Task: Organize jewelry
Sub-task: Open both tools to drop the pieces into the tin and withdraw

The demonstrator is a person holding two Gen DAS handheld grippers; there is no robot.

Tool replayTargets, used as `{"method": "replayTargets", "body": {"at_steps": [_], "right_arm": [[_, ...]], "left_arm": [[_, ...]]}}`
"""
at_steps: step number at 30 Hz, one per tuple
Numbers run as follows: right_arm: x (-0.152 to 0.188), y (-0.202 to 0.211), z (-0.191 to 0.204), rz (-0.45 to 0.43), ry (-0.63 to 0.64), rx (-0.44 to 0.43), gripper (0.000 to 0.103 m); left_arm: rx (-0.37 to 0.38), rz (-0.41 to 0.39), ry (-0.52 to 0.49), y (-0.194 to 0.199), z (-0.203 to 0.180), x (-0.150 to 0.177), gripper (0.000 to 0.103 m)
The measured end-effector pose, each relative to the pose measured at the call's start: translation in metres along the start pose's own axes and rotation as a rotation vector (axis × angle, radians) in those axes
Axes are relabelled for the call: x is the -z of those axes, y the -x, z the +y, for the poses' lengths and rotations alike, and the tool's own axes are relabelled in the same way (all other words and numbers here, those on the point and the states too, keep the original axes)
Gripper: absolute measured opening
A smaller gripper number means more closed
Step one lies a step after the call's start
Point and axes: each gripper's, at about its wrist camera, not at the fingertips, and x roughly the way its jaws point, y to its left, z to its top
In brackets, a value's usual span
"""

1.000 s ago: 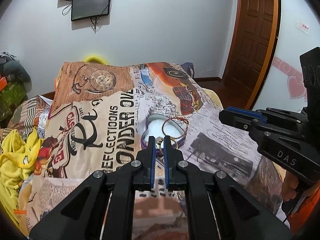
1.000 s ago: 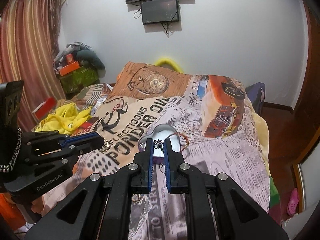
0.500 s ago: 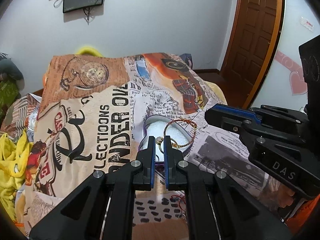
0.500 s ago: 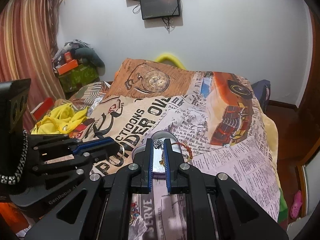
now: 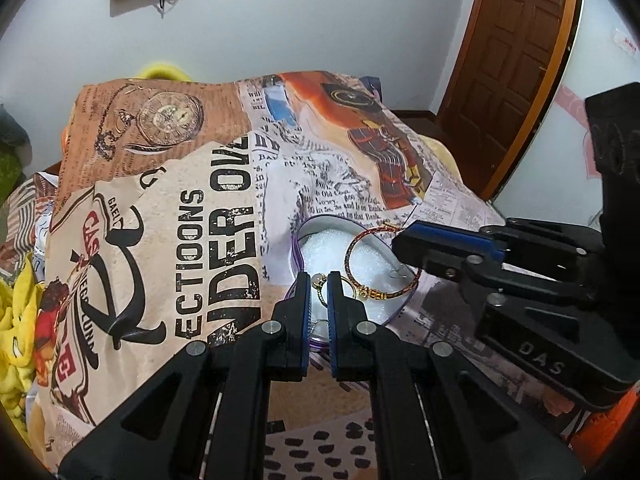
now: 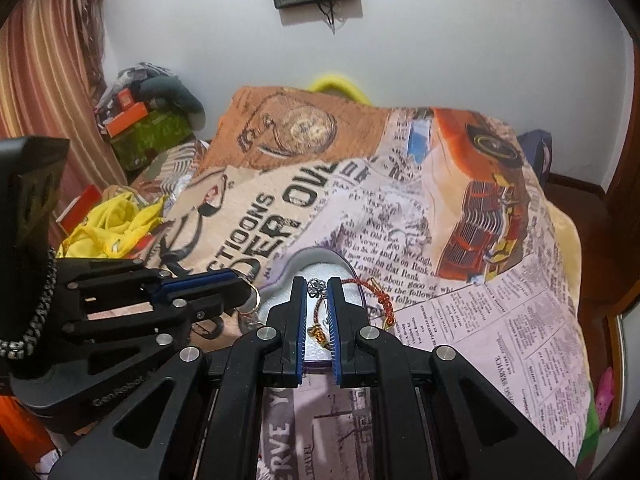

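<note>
Gold ring [image 5: 319, 280]: pinched at the very tips of the left gripper [image 5: 318, 286], hanging over the near part of the heart-shaped tin [image 5: 298, 236]; its hoop trails toward the bangle.
Silver filigree piece [image 6: 316, 287]: clamped between the right gripper [image 6: 317, 289] tips, above the same tin; too small to name further.
Red-and-gold bangle [image 5: 380, 264]: lies across the tin's white foam and over its right rim, clasp end toward the grippers, long axis running near-left to far-right.
Risk: both holds are tip-only, so either piece could slip and drop onto the printed blanket [image 5: 200, 216].
Risk: crowded tips may snag the bangle or nudge the light tin on soft bedding.
</note>
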Motion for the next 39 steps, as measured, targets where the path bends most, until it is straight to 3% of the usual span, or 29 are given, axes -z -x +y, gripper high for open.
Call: {"method": "replayTargets", "body": {"at_steps": [19, 29, 34, 37, 39], "right_arm": [[0.003, -0.026, -0.006, 0.107, 0.007, -0.029, 0.009], [0.001, -0.009, 0.004, 0.079, 0.045, 0.019, 0.017], [-0.002, 0.011, 0.012, 0.035, 0.07, 0.055, 0.028], [-0.003, 0.026, 0.018, 0.008, 0.082, 0.074, 0.031], [-0.002, 0.034, 0.021, -0.006, 0.088, 0.083, 0.031]], "left_arm": [[0.01, 0.027, -0.016, -0.009, 0.001, -0.004, 0.006], [-0.015, -0.005, 0.022, 0.017, 0.008, -0.002, 0.008], [-0.028, -0.034, 0.028, 0.04, 0.007, 0.0, 0.017], [-0.037, -0.059, 0.032, 0.056, 0.006, 0.003, 0.029], [-0.045, -0.078, 0.033, 0.069, 0.005, 0.007, 0.032]]}}
